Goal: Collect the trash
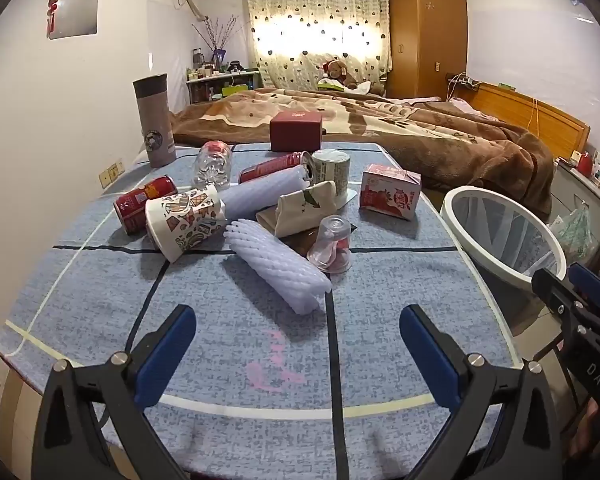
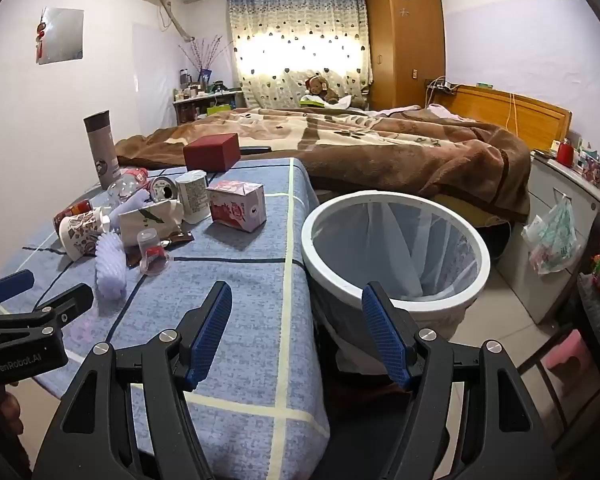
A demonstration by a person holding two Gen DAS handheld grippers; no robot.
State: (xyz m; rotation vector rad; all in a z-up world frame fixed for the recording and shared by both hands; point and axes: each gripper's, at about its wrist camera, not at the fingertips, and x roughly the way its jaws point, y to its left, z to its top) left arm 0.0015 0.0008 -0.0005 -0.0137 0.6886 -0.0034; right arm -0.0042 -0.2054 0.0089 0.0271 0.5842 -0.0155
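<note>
Trash lies in a pile on the blue-clothed table: a white foam net sleeve, a patterned paper cup, red cans, a clear plastic cup, a strawberry milk carton, a clear bottle and a green-labelled can. A white-rimmed bin with a liner stands right of the table. My left gripper is open and empty, short of the foam sleeve. My right gripper is open and empty over the table's right edge, beside the bin.
A grey tumbler and a dark red box stand at the table's far side. A bed with a brown blanket lies behind. A cabinet with a hanging plastic bag is at the right.
</note>
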